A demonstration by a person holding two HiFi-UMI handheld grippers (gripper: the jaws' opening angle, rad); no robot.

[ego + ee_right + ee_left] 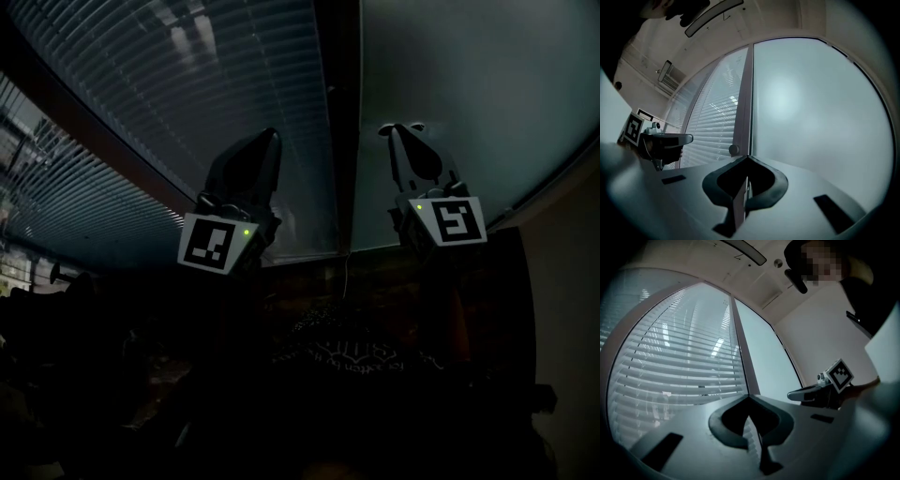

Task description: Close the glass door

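Two glass panels fill the view ahead: one with horizontal blinds (187, 84) on the left and a frosted one (469, 84) on the right. A dark upright frame (342, 122) divides them. In the right gripper view a small round knob (734, 150) sits on that frame (743, 108), low down and just left of my jaw tips. My left gripper (270, 139) is shut and empty, aimed at the blinds panel (679, 362). My right gripper (403, 131) is shut and empty, its tips (748, 158) pointing at the frosted panel's left edge (811, 103). Whether either touches the glass I cannot tell.
The lower half of the head view is very dark. A white wall (825, 333) meets the frosted glass on the right. A long ceiling lamp (712, 16) hangs overhead. The person (862, 287) holding the grippers shows at the top right of the left gripper view.
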